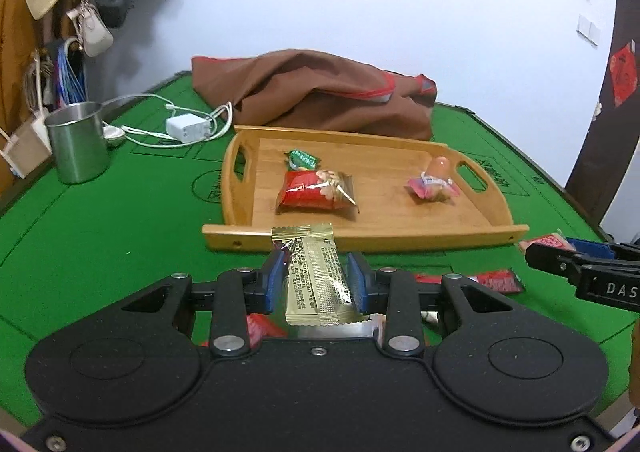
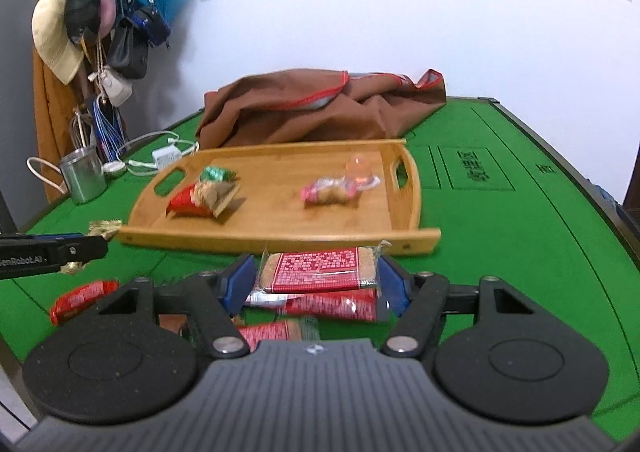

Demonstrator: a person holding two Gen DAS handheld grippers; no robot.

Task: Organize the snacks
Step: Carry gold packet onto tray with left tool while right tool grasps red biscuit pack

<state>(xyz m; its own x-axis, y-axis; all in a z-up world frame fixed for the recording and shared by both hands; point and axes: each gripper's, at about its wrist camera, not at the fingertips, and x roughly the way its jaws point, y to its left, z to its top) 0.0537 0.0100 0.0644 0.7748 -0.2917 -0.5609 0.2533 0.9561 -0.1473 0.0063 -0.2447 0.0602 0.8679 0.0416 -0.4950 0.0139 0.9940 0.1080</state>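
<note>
My left gripper (image 1: 316, 276) is shut on a gold snack bar (image 1: 318, 276), held above the green table just before the wooden tray (image 1: 360, 238). My right gripper (image 2: 318, 278) is shut on a red-patterned cracker pack (image 2: 320, 268), held in front of the tray (image 2: 280, 240). In the tray lie a red peanut bag (image 1: 314, 192), a green candy (image 1: 302, 159), a pink snack pack (image 1: 432, 186) and an orange jelly cup (image 1: 439, 166). Other red packets (image 2: 82, 298) lie on the table below the grippers. The left gripper shows in the right wrist view (image 2: 80, 248).
A brown cloth bag (image 1: 320, 92) lies behind the tray. A steel cup (image 1: 78, 142), a white charger with cable (image 1: 186, 126) and a small spoon stand at the far left. Bags and hats hang on the left wall. The table edge runs along the right.
</note>
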